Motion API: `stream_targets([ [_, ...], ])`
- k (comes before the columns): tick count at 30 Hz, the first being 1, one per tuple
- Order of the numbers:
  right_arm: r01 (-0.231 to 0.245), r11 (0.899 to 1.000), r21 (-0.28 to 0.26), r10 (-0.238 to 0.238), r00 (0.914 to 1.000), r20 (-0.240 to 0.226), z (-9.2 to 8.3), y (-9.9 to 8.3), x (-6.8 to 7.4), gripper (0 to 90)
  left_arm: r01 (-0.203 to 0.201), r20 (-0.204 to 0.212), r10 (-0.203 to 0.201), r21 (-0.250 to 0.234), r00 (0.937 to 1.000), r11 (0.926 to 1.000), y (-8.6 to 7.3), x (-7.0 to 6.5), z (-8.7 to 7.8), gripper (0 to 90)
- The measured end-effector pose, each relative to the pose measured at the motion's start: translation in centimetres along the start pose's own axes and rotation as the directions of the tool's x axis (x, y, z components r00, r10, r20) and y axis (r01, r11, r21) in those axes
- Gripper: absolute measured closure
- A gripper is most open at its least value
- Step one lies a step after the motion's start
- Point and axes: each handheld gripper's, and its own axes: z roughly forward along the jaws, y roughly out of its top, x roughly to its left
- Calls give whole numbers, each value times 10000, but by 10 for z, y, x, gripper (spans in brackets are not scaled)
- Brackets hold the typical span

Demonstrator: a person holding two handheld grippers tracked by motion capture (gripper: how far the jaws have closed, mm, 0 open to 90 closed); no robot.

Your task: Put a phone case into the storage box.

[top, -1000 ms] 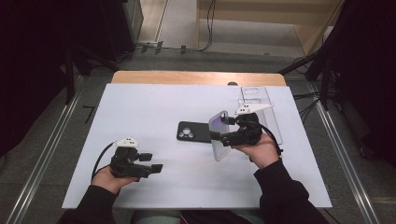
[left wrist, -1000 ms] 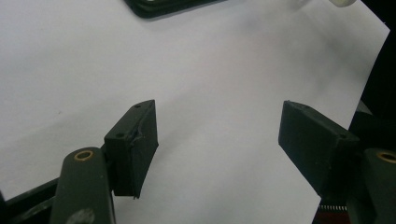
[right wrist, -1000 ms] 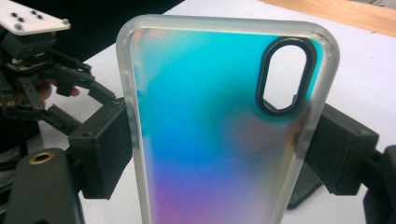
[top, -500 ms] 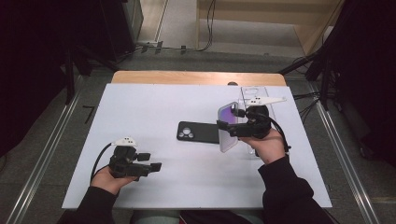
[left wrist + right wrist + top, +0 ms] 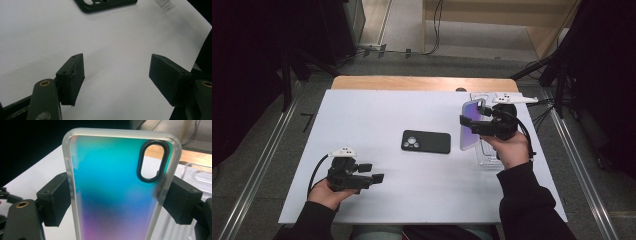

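gripping iridescent case point(image 5: 117, 192), right tool point(image 5: 120, 202); oval camera cutout point(image 5: 152, 161) visible close-up.

- We see a table point(image 5: 362, 115) with a white top; a strip of bare wood shows along its far edge.
- A black phone case point(image 5: 426, 142) lies flat on the white top near the middle, its camera cut-outs facing up. We find it again at the top of the left gripper view point(image 5: 105, 5).
- A clear phone case point(image 5: 488, 155) lies flat on the table towards its right side, well apart from the black one.
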Motion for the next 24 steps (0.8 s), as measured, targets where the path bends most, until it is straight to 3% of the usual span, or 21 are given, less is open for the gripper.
stream_targets([
  [14,-195,9985,-514,244,9951,960,-15,3,-22,153,53,-40,-54,-131,10000,9999,-4,0,-4,287],
  [19,-276,9964,-807,393,9884,1468,-21,3,-32,153,83,-121,-84,-44,9999,10000,-5,0,-5,288],
  [24,-367,9950,-924,525,9833,1743,-20,1,-37,153,61,-94,-63,-249,9999,9997,-8,-1,-10,288],
])
